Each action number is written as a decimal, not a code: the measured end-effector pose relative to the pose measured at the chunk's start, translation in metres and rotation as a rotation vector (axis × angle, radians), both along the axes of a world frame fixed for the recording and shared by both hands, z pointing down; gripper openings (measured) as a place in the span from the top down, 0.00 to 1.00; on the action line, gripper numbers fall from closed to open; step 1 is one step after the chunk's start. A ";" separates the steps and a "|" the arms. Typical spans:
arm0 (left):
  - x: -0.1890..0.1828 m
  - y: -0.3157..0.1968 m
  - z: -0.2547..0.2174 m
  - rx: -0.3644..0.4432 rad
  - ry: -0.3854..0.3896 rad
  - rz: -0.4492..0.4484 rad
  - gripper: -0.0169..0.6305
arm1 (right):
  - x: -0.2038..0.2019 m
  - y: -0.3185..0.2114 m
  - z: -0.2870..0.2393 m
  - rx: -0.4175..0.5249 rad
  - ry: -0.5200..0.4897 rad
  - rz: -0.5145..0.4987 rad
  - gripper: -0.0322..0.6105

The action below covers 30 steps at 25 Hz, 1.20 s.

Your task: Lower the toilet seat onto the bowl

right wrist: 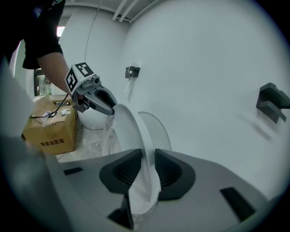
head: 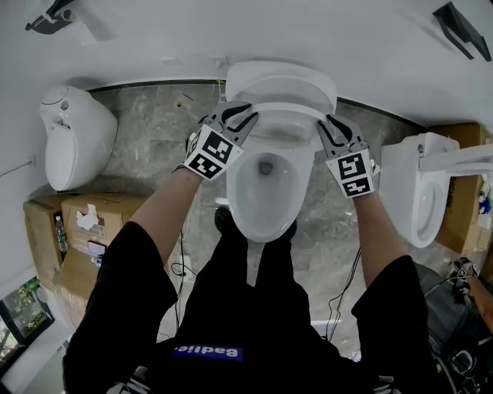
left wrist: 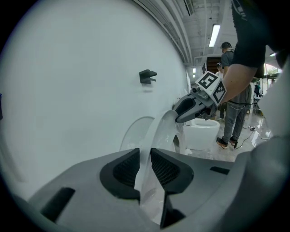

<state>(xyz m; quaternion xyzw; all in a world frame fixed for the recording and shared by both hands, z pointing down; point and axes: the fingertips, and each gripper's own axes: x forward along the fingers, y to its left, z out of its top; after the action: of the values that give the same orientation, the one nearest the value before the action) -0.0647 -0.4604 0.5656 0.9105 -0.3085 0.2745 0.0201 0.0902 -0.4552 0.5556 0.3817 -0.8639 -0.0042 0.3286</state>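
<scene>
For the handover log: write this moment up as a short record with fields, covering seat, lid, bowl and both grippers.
toilet seat: raised, tipped clear of the lid, not on the bowl
lid: upright behind the seat
bowl: uncovered
left gripper: clamped on the seat's left side
right gripper: clamped on the seat's right side
task: seat not yet lowered

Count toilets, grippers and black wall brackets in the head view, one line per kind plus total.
Toilets: 3
Grippers, jaws clamped on the centre seat: 2
Black wall brackets: 2
Total: 7
</scene>
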 end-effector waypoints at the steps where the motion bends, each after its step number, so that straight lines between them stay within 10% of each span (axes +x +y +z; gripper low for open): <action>1: 0.000 0.005 -0.001 0.003 -0.006 0.012 0.84 | 0.000 0.006 -0.001 0.001 0.006 0.002 0.79; 19: 0.003 0.121 0.006 0.032 -0.086 0.193 0.83 | -0.001 0.117 0.000 -0.030 0.145 0.041 0.79; 30: -0.002 0.183 0.024 0.009 -0.202 0.047 0.82 | -0.004 0.183 0.015 0.019 0.143 -0.098 0.79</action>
<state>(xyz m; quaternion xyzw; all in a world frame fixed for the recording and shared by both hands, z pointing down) -0.0663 -0.2775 0.5893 0.8853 -0.2887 0.3639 -0.0219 0.0861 -0.2722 0.5704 0.3411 -0.8558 -0.0556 0.3850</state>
